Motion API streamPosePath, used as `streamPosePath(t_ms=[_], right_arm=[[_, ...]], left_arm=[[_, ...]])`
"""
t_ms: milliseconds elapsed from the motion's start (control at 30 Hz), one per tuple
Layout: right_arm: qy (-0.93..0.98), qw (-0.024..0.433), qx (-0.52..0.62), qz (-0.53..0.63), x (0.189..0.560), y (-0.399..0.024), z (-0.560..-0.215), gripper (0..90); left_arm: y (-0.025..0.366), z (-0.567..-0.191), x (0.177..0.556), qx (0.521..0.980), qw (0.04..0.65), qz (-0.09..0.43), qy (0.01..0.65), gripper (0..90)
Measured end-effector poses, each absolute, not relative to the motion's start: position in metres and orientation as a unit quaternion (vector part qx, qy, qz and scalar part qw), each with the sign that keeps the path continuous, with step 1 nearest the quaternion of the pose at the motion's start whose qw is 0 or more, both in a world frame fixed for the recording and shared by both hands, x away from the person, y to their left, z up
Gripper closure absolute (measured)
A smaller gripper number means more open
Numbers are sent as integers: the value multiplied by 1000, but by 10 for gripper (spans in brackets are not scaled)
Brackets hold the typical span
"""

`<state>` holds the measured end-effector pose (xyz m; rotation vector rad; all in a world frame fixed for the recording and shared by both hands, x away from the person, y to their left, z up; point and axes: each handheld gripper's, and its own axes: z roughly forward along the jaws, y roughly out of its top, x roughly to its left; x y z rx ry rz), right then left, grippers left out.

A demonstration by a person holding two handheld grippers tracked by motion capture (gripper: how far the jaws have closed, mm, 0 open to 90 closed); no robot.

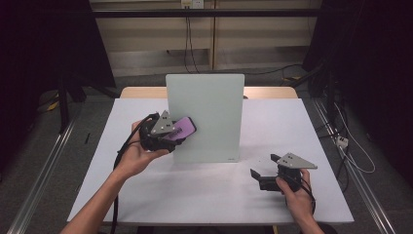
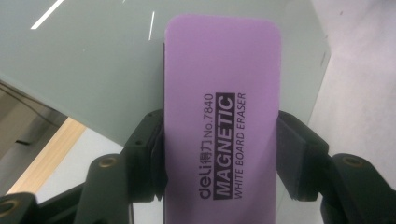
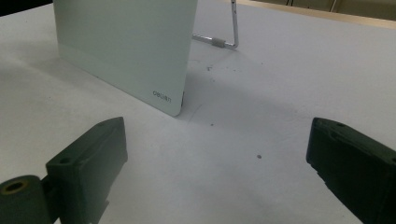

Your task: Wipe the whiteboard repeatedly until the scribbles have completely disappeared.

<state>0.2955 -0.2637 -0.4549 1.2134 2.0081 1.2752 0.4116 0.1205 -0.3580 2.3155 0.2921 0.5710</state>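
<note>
A white bench [image 1: 204,195] stands in a dim room on a grey floor [image 1: 58,141]. The left hand-held gripper [image 1: 171,138] clamps a purple eraser [image 2: 219,126] (a magnetic one) at the upright whiteboard [image 1: 209,107]. The right hand-held gripper [image 1: 260,171] rests gaping, holding nothing.

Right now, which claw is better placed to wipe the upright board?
Left. The left claw already grips the purple eraser right in front of the whiteboard. The right claw is open, empty, low over the table beside the board's corner.
</note>
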Motion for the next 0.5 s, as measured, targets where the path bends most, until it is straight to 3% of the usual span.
streamPosePath(t_ms=[500], right_arm=[[731, 235, 441, 464, 296, -263, -455, 55]], left_arm=[[114, -400, 398, 931, 308, 167, 103, 410]])
